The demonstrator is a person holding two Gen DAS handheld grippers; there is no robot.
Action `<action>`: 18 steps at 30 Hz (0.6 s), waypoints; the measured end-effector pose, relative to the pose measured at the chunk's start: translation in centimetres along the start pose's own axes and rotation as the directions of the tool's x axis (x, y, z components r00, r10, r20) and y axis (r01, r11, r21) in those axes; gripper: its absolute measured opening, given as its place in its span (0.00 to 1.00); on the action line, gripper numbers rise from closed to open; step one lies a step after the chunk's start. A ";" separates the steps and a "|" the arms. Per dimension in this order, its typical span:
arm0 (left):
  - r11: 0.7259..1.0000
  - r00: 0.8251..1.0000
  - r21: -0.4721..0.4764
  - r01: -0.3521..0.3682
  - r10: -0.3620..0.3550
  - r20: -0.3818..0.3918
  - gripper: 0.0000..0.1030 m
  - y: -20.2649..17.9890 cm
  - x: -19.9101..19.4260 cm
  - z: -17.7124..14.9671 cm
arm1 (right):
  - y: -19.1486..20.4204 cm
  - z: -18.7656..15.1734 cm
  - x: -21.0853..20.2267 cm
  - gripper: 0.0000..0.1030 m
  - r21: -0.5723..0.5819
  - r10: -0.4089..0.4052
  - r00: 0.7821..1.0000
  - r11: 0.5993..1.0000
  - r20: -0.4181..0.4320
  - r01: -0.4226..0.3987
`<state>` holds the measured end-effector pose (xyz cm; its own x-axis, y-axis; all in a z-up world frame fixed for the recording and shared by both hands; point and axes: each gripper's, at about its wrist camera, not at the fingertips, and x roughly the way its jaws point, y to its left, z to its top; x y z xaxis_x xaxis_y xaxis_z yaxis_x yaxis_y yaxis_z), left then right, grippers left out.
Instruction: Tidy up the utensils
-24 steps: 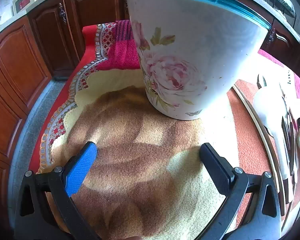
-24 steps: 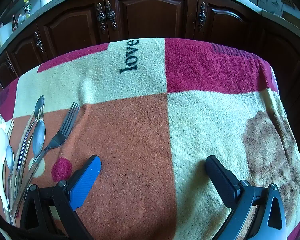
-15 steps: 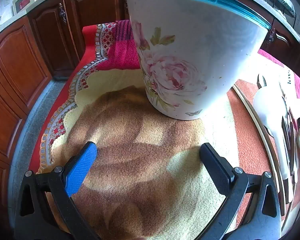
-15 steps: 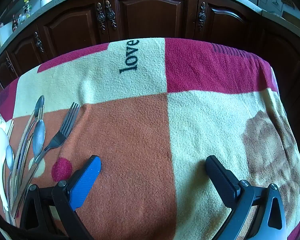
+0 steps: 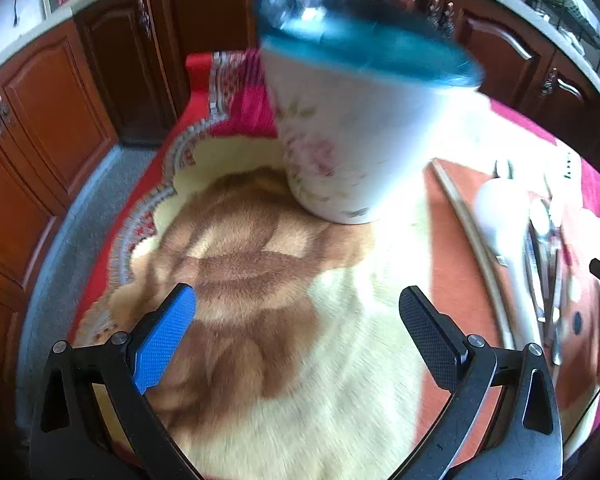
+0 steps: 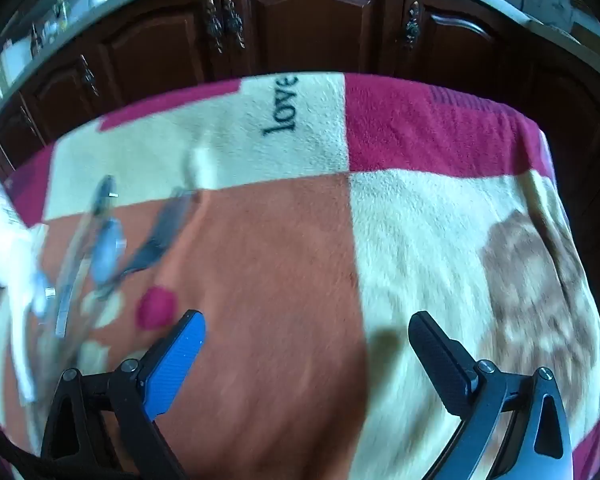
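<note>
Utensils [image 6: 100, 248] blurred now; both views shifted back.

Left black two-finger tongs [image 5: 296, 308] spread wide and empty, angled downward, right black two-finger tongs [image 6: 306, 334] likewise wide, empty, angled downward

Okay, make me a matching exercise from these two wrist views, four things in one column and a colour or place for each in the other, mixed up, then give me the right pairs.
Things:
1. flowered pot
2. fork
3. left gripper
4. word "love"

Descriptions:
A. printed on a cream patch of the blanket
B. white with a teal rim
C. lying on the orange patch beside the spoons
D. open over the brown and cream pattern, holding nothing

Pairs: 1-B, 2-C, 3-D, 4-A
</note>
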<state>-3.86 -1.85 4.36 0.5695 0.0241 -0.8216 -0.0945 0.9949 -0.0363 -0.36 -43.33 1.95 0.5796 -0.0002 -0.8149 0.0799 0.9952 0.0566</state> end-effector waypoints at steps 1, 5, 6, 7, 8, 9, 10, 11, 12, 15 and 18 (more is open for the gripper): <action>1.000 1.000 0.002 0.000 0.000 0.006 0.99 -0.2 -0.5 0.0 | 0.4 -0.3 -1.4 0.99 0.016 0.009 1.000 1.000 0.012 -0.010; 1.000 0.998 0.030 0.008 -0.010 0.058 0.99 -1.7 -4.6 0.1 | 2.5 -1.2 -6.4 0.99 0.059 0.032 0.998 0.998 0.062 -0.036; 0.999 0.998 0.040 0.008 -0.011 0.067 0.99 -2.1 -5.4 0.2 | 3.3 -1.3 -7.7 0.99 0.066 0.040 0.997 0.997 0.073 -0.044; 0.999 0.997 0.053 0.012 -0.016 0.078 0.99 -2.7 -6.5 0.3 | 3.9 -1.5 -9.0 0.99 0.072 0.054 0.995 0.996 0.081 -0.059; 0.998 0.995 0.066 0.015 -0.021 0.095 0.99 -3.4 -7.7 0.3 | 4.4 -1.5 -10.1 0.99 0.077 0.069 0.994 0.994 0.081 -0.076; 0.997 0.994 0.072 0.014 -0.022 0.105 0.99 -4.1 -8.4 0.1 | 5.1 -1.6 -11.0 0.99 0.075 0.079 0.994 0.994 0.076 -0.084; 0.997 0.992 0.078 0.028 -0.037 0.122 0.99 -4.8 -9.8 0.1 | 5.9 -1.6 -12.0 0.99 0.064 0.084 0.994 0.994 0.074 -0.089; 0.996 0.990 0.079 0.039 -0.049 0.128 0.99 -5.0 -10.5 0.0 | 6.5 -1.5 -12.9 0.99 0.049 0.079 0.994 0.995 0.076 -0.083; 0.996 0.989 0.081 0.049 -0.059 0.133 0.99 -5.3 -11.3 -0.1 | 7.3 -1.6 -14.0 0.99 0.038 0.071 0.994 0.997 0.081 -0.074; 0.995 0.986 0.072 0.076 -0.085 0.145 0.99 -5.9 -13.1 0.0 | 8.7 -1.9 -16.6 0.99 0.041 0.083 0.990 0.995 0.117 -0.088; 0.993 0.982 0.070 0.096 -0.106 0.159 0.99 -6.1 -15.1 0.1 | 9.8 -2.1 -19.1 0.99 0.045 0.093 0.985 0.994 0.142 -0.100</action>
<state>-11.81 -8.24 17.00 0.6988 -0.0659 -0.7123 0.0180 0.9971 -0.0746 -12.38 -33.40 16.85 0.6940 0.0780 -0.7158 0.0582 0.9848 0.1637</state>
